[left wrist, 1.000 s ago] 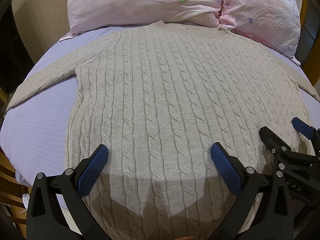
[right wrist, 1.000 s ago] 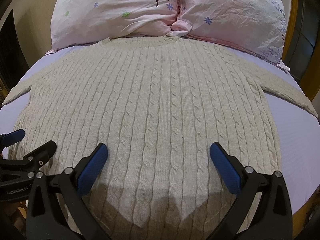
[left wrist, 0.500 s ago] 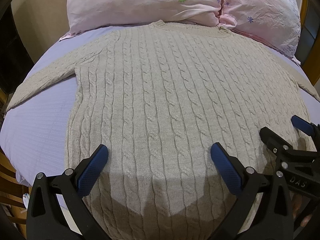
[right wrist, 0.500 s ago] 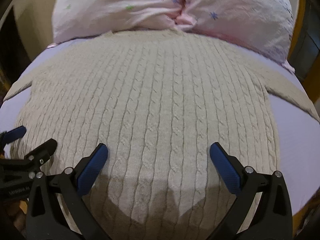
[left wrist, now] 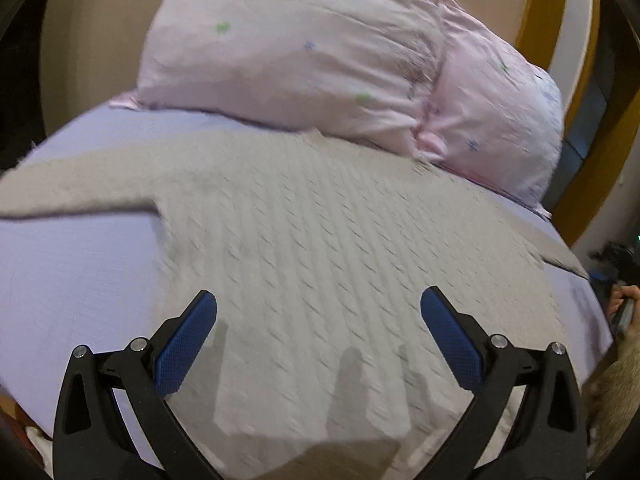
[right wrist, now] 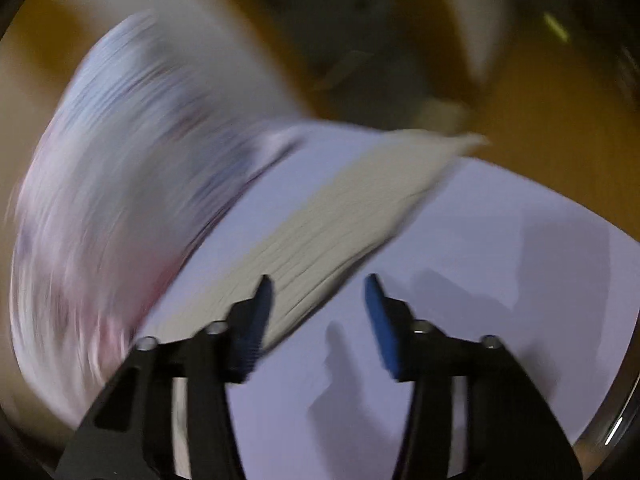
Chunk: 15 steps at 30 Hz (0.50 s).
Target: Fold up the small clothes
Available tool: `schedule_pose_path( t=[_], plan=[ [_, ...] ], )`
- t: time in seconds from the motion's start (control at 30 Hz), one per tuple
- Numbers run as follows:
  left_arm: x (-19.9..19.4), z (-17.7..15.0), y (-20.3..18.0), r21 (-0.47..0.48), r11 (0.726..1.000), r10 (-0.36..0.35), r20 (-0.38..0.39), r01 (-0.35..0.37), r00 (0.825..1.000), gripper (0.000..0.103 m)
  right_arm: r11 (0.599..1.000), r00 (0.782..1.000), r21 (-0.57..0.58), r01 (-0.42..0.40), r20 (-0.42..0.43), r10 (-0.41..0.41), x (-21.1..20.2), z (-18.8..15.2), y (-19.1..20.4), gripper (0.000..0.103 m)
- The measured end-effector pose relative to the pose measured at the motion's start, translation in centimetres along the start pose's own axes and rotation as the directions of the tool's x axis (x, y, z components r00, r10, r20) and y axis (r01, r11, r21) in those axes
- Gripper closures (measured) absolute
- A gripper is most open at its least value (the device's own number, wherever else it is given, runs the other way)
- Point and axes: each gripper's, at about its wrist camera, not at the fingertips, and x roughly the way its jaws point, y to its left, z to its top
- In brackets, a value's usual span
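A beige cable-knit sweater (left wrist: pixel 320 248) lies flat, face up, on the lilac bed sheet (left wrist: pixel 72 272), its neck toward the pillows. Its left sleeve (left wrist: pixel 80 192) stretches out to the left. My left gripper (left wrist: pixel 319 312) is open and empty, low over the sweater's lower body. In the blurred right wrist view, my right gripper (right wrist: pixel 318 300) is open and empty, its jaws narrower, just above the right sleeve (right wrist: pixel 352 216), which runs away toward the bed's edge.
Two pink flowered pillows (left wrist: pixel 312 56) lie at the head of the bed, also seen blurred in the right wrist view (right wrist: pixel 120 184). A wooden headboard (left wrist: pixel 548 12) stands at the far right. A hand (left wrist: pixel 624 312) shows at the bed's right edge.
The right gripper has swung fast to the right, from over the sweater's body to its right sleeve, and its jaws have narrowed. The left gripper has shifted left and tilted.
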Motion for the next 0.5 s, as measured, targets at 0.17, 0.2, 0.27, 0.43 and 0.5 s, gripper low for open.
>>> schedule_pose_path(
  t=[0.17, 0.2, 0.27, 0.43, 0.5],
  plan=[
    [0.3, 1.5, 3.5, -0.103, 0.995, 0.005, 0.028, -0.002, 1.0, 0.001, 0.974, 0.999, 0.225, 0.028, -0.051, -0.017, 3.3, 3.8, -5.4, 0.066],
    [0.1, 1.6, 4.2, -0.127, 0.992, 0.007, 0.036, -0.002, 0.999, 0.001, 0.971, 0.999, 0.239, 0.002, -0.036, 0.007, 3.6, 3.9, -5.6, 0.067],
    [0.2, 2.0, 5.5, -0.176, 0.984, 0.011, 0.042, -0.003, 0.999, 0.001, 0.97, 1.0, 0.242, 0.002, -0.025, 0.004, 4.3, 4.5, -5.2, 0.073],
    [-0.7, 2.1, 9.8, -0.303, 0.953, 0.013, 0.113, 0.022, 0.993, 0.001, 0.975, 1.0, 0.224, -0.003, 0.007, 0.001, 5.0, 5.7, -5.0, 0.096],
    [-1.6, 2.2, 11.4, -0.318, 0.948, 0.051, 0.152, 0.0, 0.987, 0.001, 0.994, 0.994, 0.102, -0.037, 0.106, 0.027, 2.7, 5.1, -1.6, 0.096]
  ],
)
